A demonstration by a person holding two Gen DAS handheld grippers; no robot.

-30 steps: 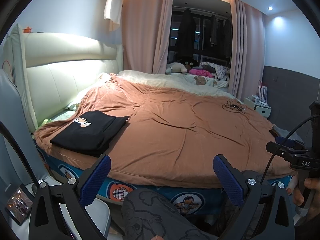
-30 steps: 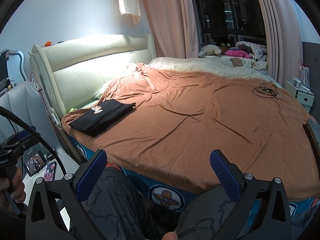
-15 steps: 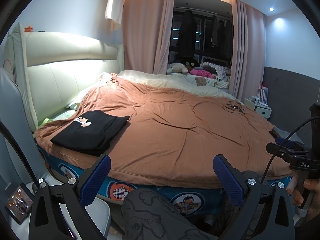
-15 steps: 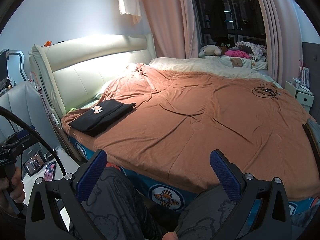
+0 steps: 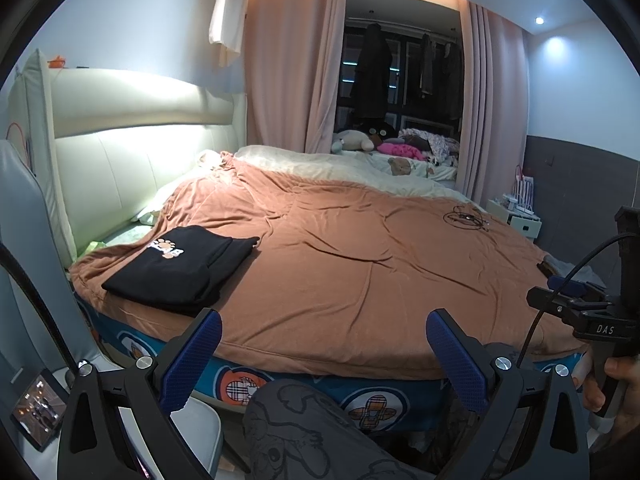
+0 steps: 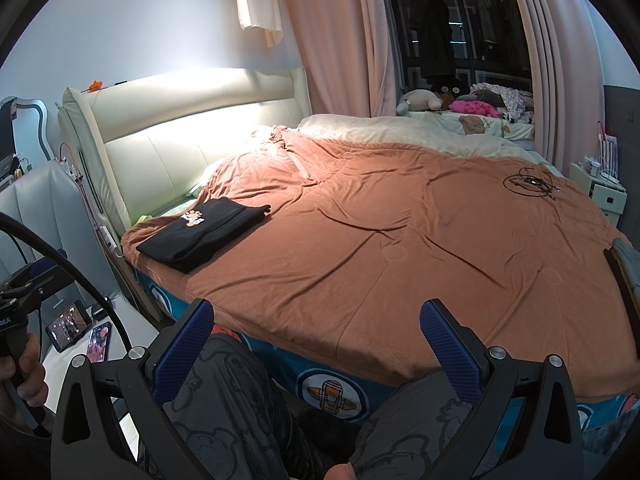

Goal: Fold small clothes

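Holding both the left hand-held gripper (image 5: pixel 324 352) and right hand-held gripper (image 6: pixel 316 340) wide open and empty, I risk rumpling the folded black garment (image 5: pixel 180 268), left of frame, by grabbing clumsily.

Black garment (image 5: pixel 182 268) with paw print lies folded flat; near the brown blanket's (image 5: pixel 360 264) headboard-side corner.

A wide bed (image 5: pixel 360 280) under a rust-brown blanket (image 6: pixel 400 240) stands against a lit cream padded headboard (image 5: pixel 132 128), with pink curtains (image 5: pixel 288 60) framing a dark window (image 5: pixel 400 80), pale walls, and a small white nightstand (image 5: pixel 516 220) beside it.
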